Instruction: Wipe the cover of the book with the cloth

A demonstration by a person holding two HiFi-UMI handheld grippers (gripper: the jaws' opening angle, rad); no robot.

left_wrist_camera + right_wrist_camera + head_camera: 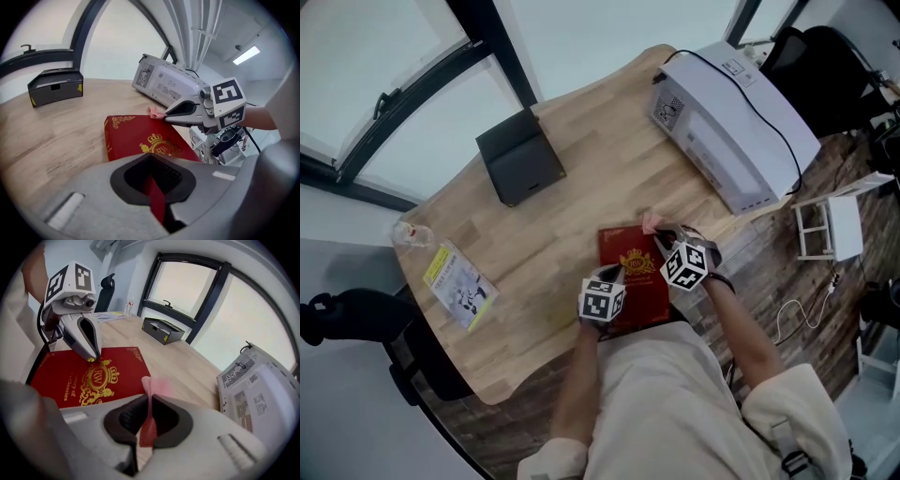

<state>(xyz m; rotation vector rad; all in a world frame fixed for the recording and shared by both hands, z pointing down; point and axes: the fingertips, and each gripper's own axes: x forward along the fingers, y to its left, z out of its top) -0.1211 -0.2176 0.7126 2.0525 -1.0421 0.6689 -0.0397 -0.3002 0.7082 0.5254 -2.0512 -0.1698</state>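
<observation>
A red book with a gold crest lies closed at the table's near edge, also in the left gripper view and the right gripper view. My left gripper is shut. Its tips rest on the cover beside the crest, and red cover shows in the slit between its jaws. My right gripper is shut on a small pink cloth. It holds the cloth at the book's far right corner, where the cloth meets that edge.
A white machine with a black cable stands at the table's far right. A black box sits at the back. A booklet and a clear cup lie at the left. A white rack stands on the floor at right.
</observation>
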